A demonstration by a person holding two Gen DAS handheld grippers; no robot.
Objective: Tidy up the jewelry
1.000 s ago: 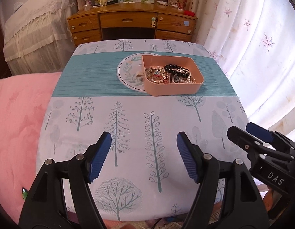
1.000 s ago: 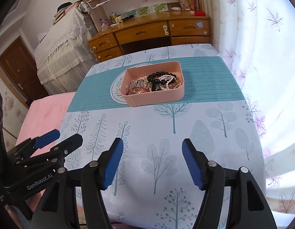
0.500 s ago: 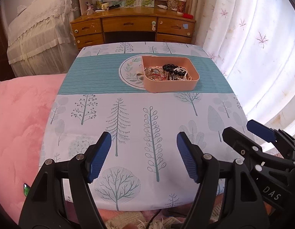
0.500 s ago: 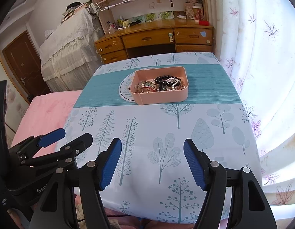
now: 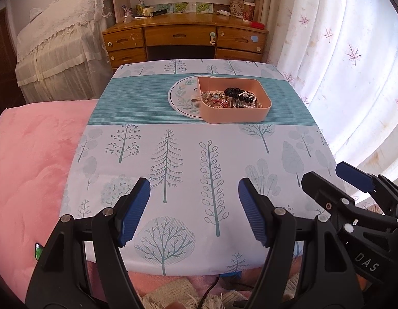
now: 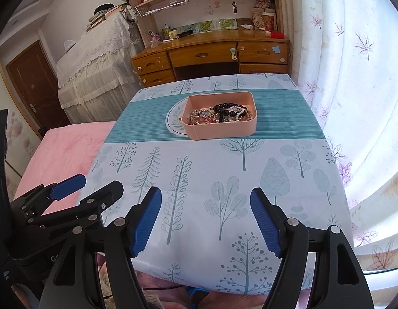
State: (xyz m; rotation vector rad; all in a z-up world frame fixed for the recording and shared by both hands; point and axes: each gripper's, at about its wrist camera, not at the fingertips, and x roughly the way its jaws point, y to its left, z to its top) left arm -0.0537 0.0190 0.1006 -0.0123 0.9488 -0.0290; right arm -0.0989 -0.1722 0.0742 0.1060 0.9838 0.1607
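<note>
Left wrist view: the left gripper (image 5: 193,207), fingers apart and empty, hangs over the desk's (image 5: 173,154) near edge; the pink jewelry tray (image 5: 235,112) sits far off on the teal stripe.

Right wrist view: the right gripper (image 6: 206,219), fingers likewise spread, faces the tray (image 6: 222,128), jewelry (image 6: 220,114) heaped inside.

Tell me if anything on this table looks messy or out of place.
The pink tray sits half on the round plate, overhanging it, and the jewelry inside is one tangled heap. Nothing is spilled on the tablecloth.
</note>
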